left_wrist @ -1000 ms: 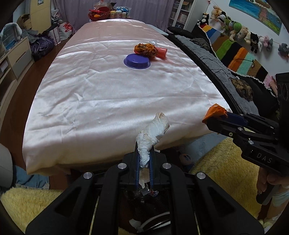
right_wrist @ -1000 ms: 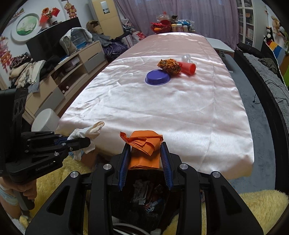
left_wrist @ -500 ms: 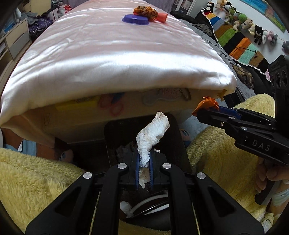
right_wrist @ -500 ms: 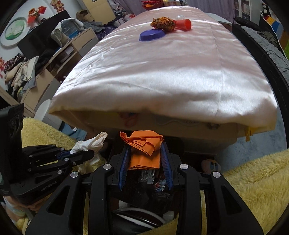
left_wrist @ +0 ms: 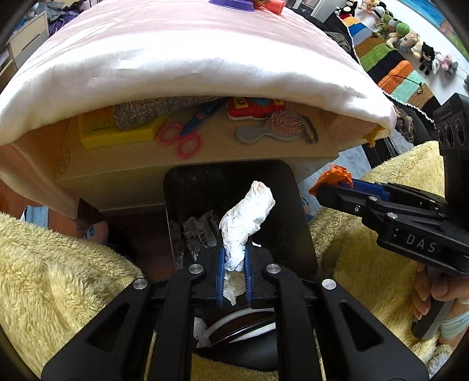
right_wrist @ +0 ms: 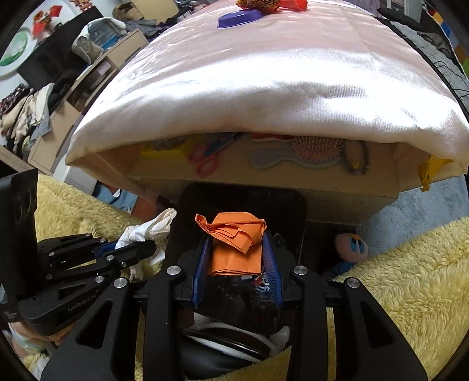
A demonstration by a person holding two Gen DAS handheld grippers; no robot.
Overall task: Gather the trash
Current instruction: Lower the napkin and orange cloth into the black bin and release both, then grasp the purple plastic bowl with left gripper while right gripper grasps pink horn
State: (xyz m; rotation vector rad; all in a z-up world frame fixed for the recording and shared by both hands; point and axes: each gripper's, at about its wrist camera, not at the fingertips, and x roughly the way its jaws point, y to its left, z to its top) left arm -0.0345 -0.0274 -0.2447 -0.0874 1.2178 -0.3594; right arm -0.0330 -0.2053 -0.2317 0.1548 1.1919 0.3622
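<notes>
My left gripper [left_wrist: 234, 258] is shut on a crumpled white tissue [left_wrist: 246, 219] and holds it over a black trash bin [left_wrist: 293, 211] that stands on the floor under the table's end. The bin holds paper scraps [left_wrist: 196, 228]. My right gripper [right_wrist: 236, 255] is shut on a folded orange napkin [right_wrist: 234, 243], also above the bin [right_wrist: 281, 205]. Each gripper shows in the other's view: the right one [left_wrist: 331, 181] with the orange napkin, the left one [right_wrist: 146, 240] with the tissue [right_wrist: 149, 228].
The table with a pink satin cloth [left_wrist: 205, 58] hangs over the bin. On it far off are a purple bowl [right_wrist: 239, 17], a patterned cloth [right_wrist: 258, 3] and a red cup [right_wrist: 293, 3]. Yellow fluffy rugs [left_wrist: 73, 278] flank the bin. A plush toy [right_wrist: 351, 249] lies right.
Both grippers have dropped from table height to below the table's edge, and now hang closer over the bin. Both still hold their trash.
</notes>
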